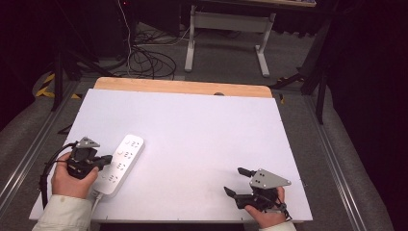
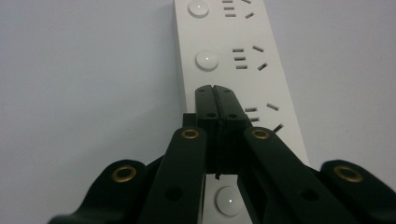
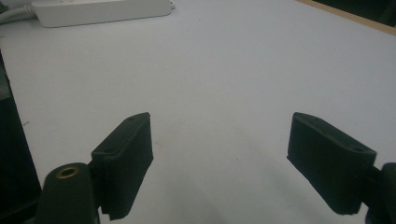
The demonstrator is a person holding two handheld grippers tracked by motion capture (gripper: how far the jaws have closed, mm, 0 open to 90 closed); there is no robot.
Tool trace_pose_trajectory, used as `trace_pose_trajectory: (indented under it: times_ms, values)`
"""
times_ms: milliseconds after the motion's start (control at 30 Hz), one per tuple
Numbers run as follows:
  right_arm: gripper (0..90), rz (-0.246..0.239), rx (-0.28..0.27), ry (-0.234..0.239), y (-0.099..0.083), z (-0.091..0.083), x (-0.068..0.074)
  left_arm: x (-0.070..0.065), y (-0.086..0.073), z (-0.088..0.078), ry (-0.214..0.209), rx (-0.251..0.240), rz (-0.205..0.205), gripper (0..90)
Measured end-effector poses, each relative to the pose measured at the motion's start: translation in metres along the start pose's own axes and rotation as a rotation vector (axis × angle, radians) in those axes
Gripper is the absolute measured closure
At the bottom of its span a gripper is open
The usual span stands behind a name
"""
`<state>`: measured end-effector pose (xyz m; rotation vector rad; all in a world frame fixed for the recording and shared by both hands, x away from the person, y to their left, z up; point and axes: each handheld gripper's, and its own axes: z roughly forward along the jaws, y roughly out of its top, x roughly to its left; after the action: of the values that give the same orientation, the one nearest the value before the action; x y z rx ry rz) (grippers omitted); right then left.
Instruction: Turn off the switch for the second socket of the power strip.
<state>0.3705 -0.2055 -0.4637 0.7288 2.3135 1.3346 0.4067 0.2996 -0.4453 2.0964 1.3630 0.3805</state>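
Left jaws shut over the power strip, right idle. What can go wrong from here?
1. The left gripper hangs over a round button with jaws shut; pressing off-centre might hit the sockets instead.
2. Nothing braces the power strip: the right gripper sits open, apart, so a push may slide it.

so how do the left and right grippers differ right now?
The left gripper has its fingers shut together, tips over the white power strip; the right gripper has its fingers spread wide, nothing between them. The left sits at the table's near-left, the right at its near-right over bare surface. Both are hand-held with black fingers.
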Motion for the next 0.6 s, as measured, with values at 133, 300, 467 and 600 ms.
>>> trace_pose_trajectory:
  times_ms: [133, 300, 467, 600]
  values:
    - [22.7, 0.000, 0.000, -0.001, -0.0001, -0.0001, 0.0000, -0.0013, -0.0003, 0.0028, -0.003, 0.001, 0.010, 89.6]
    - [22.7, 0.000, 0.004, 0.006, -0.0001, 0.0003, 0.0002, -0.0022, -0.0008, 0.0041, -0.003, 0.005, 0.017, 89.6]
    - [22.7, -0.003, 0.006, 0.004, -0.0002, 0.0002, 0.0000, -0.0030, -0.0009, 0.0049, -0.003, 0.000, 0.020, 89.6]
    - [22.7, -0.003, 0.006, 0.004, -0.0001, 0.0001, 0.0001, -0.0030, -0.0012, 0.0051, 0.002, -0.003, 0.023, 89.6]
